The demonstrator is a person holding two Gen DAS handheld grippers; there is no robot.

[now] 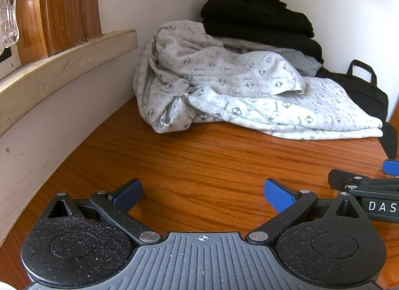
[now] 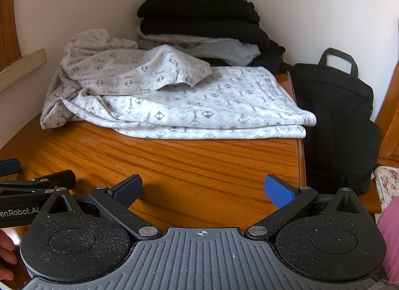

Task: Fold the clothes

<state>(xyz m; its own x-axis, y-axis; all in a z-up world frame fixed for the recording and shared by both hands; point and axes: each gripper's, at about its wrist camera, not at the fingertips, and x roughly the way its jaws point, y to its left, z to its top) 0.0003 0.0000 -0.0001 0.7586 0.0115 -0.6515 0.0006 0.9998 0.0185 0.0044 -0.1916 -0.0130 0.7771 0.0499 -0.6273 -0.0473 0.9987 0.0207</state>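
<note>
Both my tongs, left [image 1: 203,194] and right [image 2: 203,190], stand spread wide and empty over bare desk [image 1: 199,160], side by side, well short of the cloth. The patterned garment [image 2: 174,100] lies half-folded toward the corner, its far part bunched against the wall, beside a folded stack [image 2: 199,23], leaving me working room in front.

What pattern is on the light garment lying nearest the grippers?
Pale grey-white garment printed with small dark checkered diamonds and short lettering; clearest in the right wrist view.
</note>
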